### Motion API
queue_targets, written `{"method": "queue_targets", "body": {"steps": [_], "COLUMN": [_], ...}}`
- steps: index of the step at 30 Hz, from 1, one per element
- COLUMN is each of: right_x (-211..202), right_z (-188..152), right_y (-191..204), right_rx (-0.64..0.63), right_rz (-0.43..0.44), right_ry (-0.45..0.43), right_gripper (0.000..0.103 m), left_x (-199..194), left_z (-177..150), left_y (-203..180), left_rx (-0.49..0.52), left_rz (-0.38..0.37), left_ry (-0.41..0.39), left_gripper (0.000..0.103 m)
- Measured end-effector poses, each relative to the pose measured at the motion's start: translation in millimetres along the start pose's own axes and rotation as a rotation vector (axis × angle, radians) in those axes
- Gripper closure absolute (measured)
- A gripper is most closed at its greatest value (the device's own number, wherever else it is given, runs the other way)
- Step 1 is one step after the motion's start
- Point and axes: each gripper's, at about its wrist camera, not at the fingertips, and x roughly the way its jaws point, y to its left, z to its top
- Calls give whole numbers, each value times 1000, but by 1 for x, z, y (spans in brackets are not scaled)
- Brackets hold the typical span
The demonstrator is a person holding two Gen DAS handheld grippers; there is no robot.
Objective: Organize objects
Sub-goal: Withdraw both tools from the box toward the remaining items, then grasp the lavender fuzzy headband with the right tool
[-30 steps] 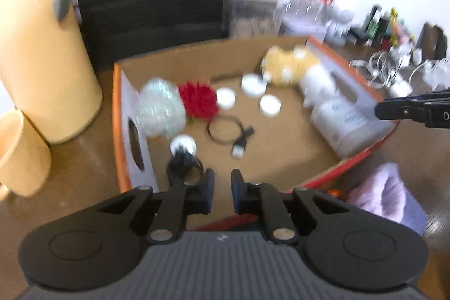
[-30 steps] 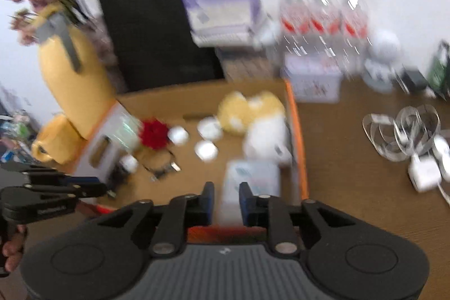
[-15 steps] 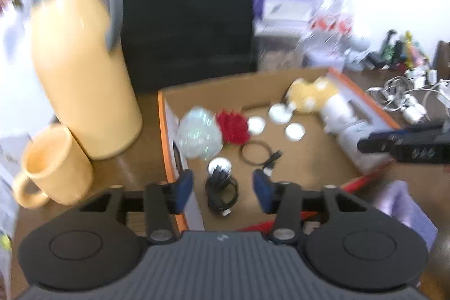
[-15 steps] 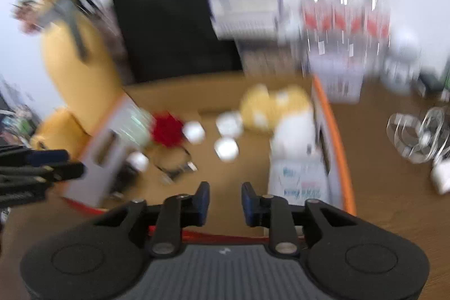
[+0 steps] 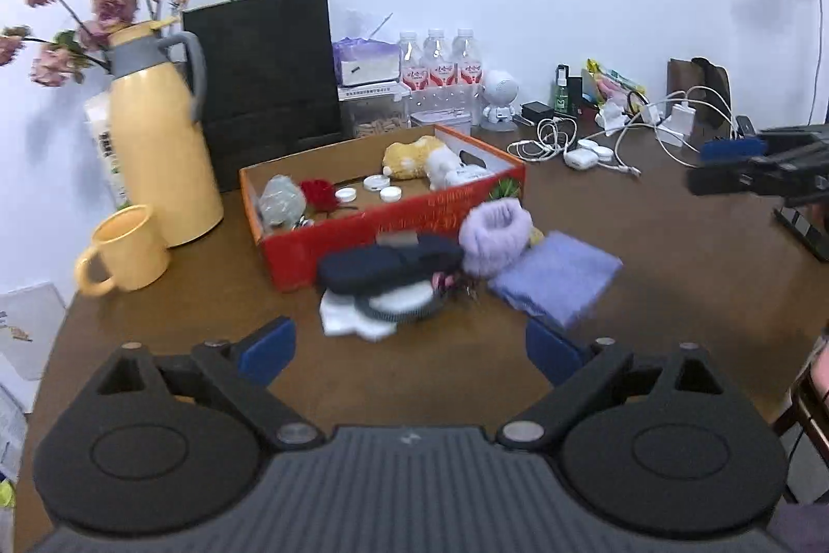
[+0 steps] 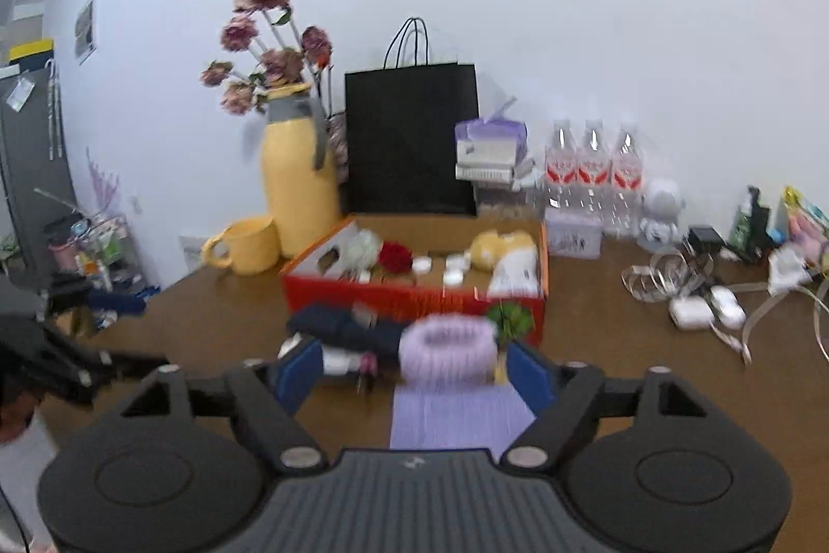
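Observation:
A red cardboard box (image 5: 394,224) (image 6: 414,299) on the brown table holds a yellow plush, a red flower, white caps and other small items. In front of it lie a dark blue pouch (image 5: 388,265) (image 6: 347,327), a fluffy purple band (image 5: 495,231) (image 6: 448,345), a purple cloth (image 5: 557,281) (image 6: 451,413), a round grey-rimmed disc (image 5: 401,301) and a white tissue (image 5: 344,320). My left gripper (image 5: 409,348) is open and empty, well back from the pile. My right gripper (image 6: 414,371) is open and empty, just before the purple band.
A yellow jug (image 5: 155,149) and yellow mug (image 5: 124,250) stand left of the box. A black paper bag (image 5: 264,81), water bottles (image 5: 440,60) and a tissue pack stand behind it. White cables and chargers (image 5: 596,138) lie at the right.
Both grippers have pulled back and up from above the box and opened wide. The items in front of the box have come into view.

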Motion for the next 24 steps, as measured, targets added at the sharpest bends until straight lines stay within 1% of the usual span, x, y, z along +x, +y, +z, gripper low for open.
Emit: {"method": "queue_targets", "body": {"steps": [2,4,6,7,8,10,12,14,16,17,18,19,21,23,24], "right_x": [-30,-52,-75,-83,-90,-88,-67,-37,-3,13,32,47,77,103,116], "right_z": [-11,-16,-18,-19,-21,-26,-29,-33,-35,-36,-36,-37,-37,-35,-33], "right_y": [3,6,11,13,14,15,16,16,15,15,15,14,7,2,1], "right_rx": [-4,-25,-45,-51,-55,-58,-53,-39,-36,-39,-40,-34,2,39,45], "right_rz": [-38,-76,-121,-133,-143,-173,-200,-227,-245,-248,-256,-259,-242,-210,-193], "right_ry": [11,21,2,-13,-32,-69,-89,-82,-85,-84,-76,-71,-52,-32,-22], "right_gripper": [25,24,21,15,14,14,14,15,15,16,16,16,17,18,19], "left_x": [-22,-38,-47,-48,-46,-30,-2,36,79,103,121,139,168,190,199], "left_z": [-9,-11,-9,-7,-5,2,10,20,29,33,36,39,43,44,44], "left_y": [-1,0,2,2,1,-4,-9,-13,-12,-7,-1,7,24,38,46], "left_rx": [1,-3,-7,-14,-24,-61,-118,-150,-175,-206,-243,-281,-367,-451,-499], "left_rz": [42,60,44,36,31,2,-34,-47,-3,27,36,33,22,25,7], "left_ry": [-21,-31,-53,-63,-73,-104,-123,-121,-109,-82,-52,-29,-7,25,36], "left_gripper": [0,0,0,0,0,0,0,1,2,10,13,19,23,30,33]}}
